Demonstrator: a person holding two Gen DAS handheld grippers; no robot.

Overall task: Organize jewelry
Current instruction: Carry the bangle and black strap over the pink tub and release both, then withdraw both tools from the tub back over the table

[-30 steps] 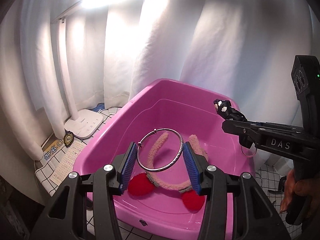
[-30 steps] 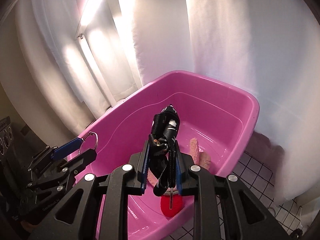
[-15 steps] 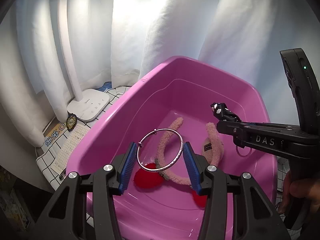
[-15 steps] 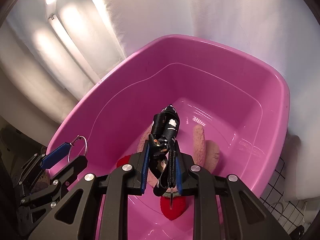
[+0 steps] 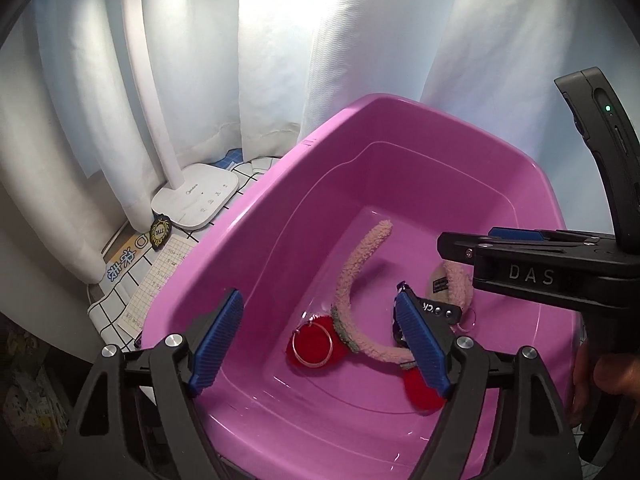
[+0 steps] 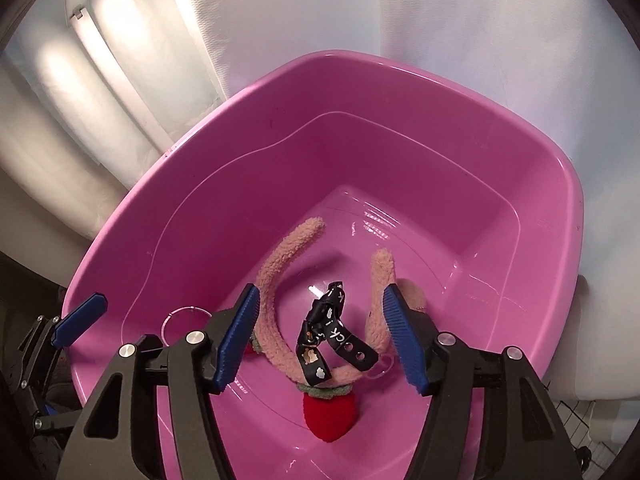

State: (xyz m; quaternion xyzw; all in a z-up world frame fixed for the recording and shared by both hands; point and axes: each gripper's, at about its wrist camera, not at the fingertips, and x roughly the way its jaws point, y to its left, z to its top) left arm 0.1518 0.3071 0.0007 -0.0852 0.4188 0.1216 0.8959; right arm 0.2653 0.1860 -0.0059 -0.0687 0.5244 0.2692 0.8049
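Both grippers are being held over the pink tub [image 5: 256, 240]. The left gripper [image 5: 320, 344] is being opened wide, and nothing is being held between its fingers; the silver ring [image 5: 312, 343] is lying on the tub floor, on a red pom-pom. The right gripper [image 6: 320, 336] is being opened too, and the black strap [image 6: 332, 332] is lying loose on the fuzzy headband [image 6: 280, 264], not squeezed. Three things are being kept in the tub now. Other jewelry cannot be seen. High tub walls are being cleared, with plenty of room above.
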